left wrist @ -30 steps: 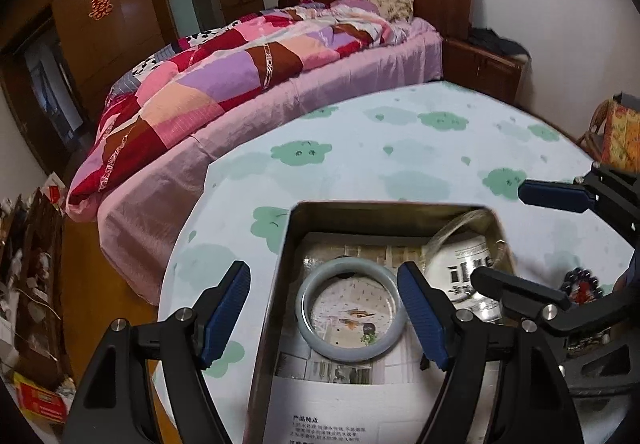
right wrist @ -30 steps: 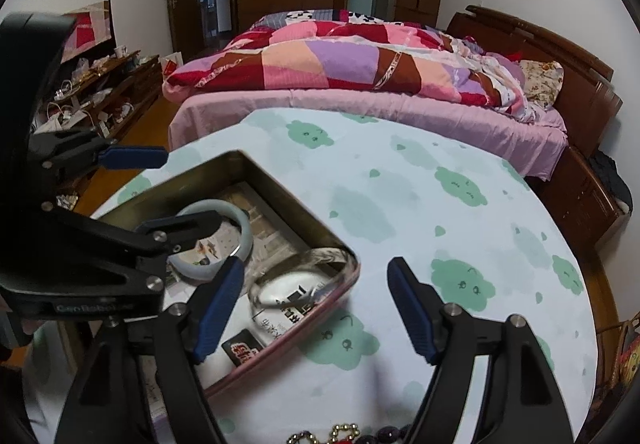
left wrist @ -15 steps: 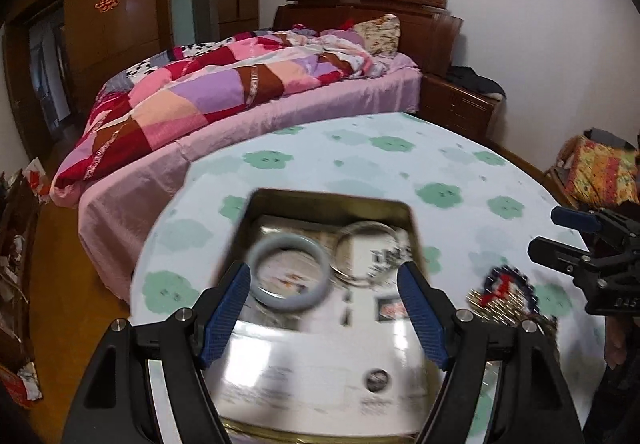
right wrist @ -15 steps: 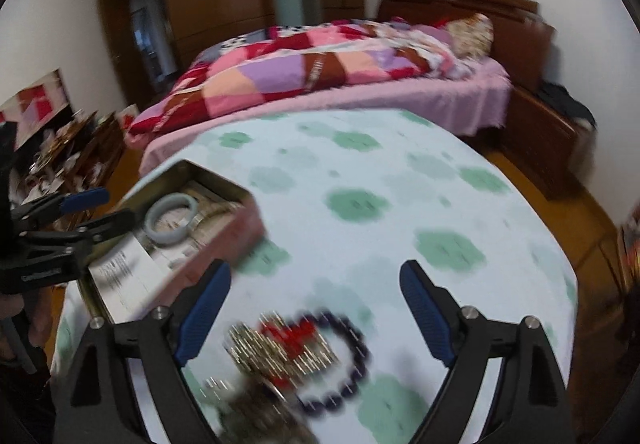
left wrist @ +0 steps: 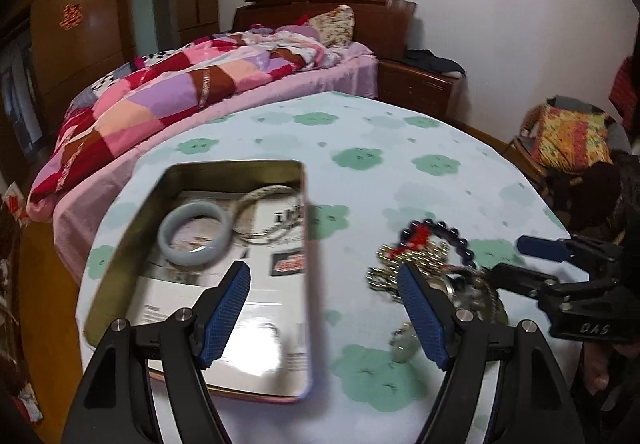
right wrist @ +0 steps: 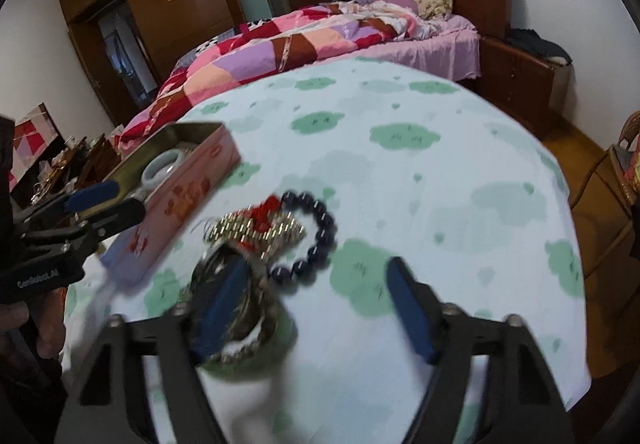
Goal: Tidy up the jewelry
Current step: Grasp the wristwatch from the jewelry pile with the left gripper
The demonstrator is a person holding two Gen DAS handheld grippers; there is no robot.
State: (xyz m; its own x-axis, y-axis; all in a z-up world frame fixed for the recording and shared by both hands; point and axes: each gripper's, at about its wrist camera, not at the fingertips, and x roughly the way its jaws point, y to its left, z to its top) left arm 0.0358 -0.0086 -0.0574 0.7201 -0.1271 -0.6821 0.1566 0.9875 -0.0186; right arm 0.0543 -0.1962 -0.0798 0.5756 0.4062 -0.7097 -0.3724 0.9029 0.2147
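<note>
Progress looks partial. Left wrist view: the tin (left wrist: 120, 260) on the bench (left wrist: 400, 172) already holds a pale bangle (left wrist: 195, 239) and a metal bangle (left wrist: 268, 212); the left gripper (left wrist: 324, 314) hovers with jaws spread, empty. Right wrist view: the tangled jewelry pile (right wrist: 264, 236) lies outside the tin; the right gripper (right wrist: 312, 310), jaws apart and just closing, pinches nothing yet.
</note>
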